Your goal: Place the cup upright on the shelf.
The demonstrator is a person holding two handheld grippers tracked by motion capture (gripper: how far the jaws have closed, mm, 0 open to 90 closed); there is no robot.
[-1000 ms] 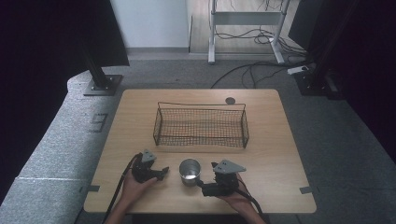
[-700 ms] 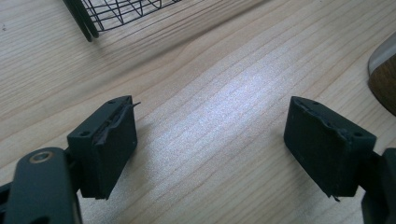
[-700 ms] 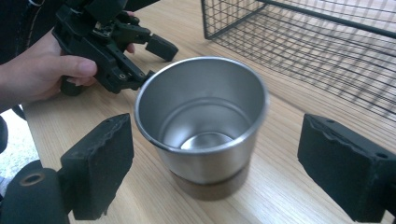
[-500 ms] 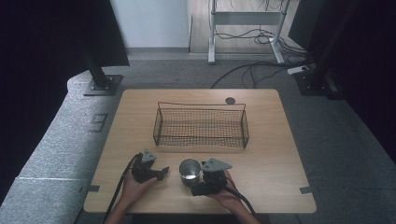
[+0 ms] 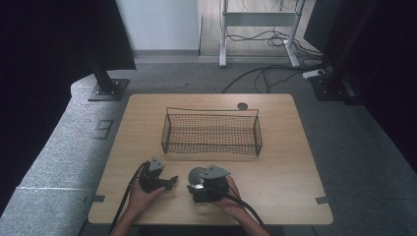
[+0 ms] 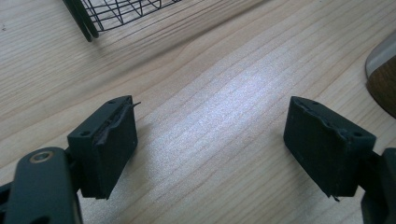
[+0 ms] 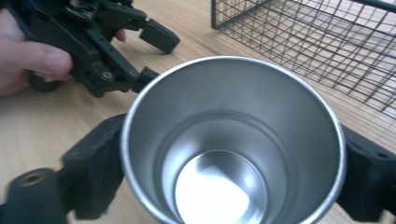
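A shiny steel cup (image 5: pixel 196 174) stands upright on the wooden table (image 5: pixel 285 162), near its front edge. My right gripper (image 5: pixel 200 186) has the cup (image 7: pixel 233 154) between its jaws. The jaws have just been closing, and both black pads now sit against the cup's wall. My left gripper (image 5: pixel 169 182) rests on the table just left of the cup, held by a hand. Its jaws (image 6: pixel 210 154) stand wide open over bare wood with nothing between them. The cup's edge (image 6: pixel 380 74) shows at the right of the left gripper view.
A black wire basket (image 5: pixel 211 132) stands mid-table behind the cup, its mesh (image 7: pixel 317 42) close ahead of the right gripper. A small dark disc (image 5: pixel 242 105) lies near the far edge. The left gripper (image 7: pixel 156 53) and its hand (image 7: pixel 28 60) are close on the cup's left.
The right gripper has slid left across the table up to the cup, which now sits between its jaws. The left gripper has kept still.
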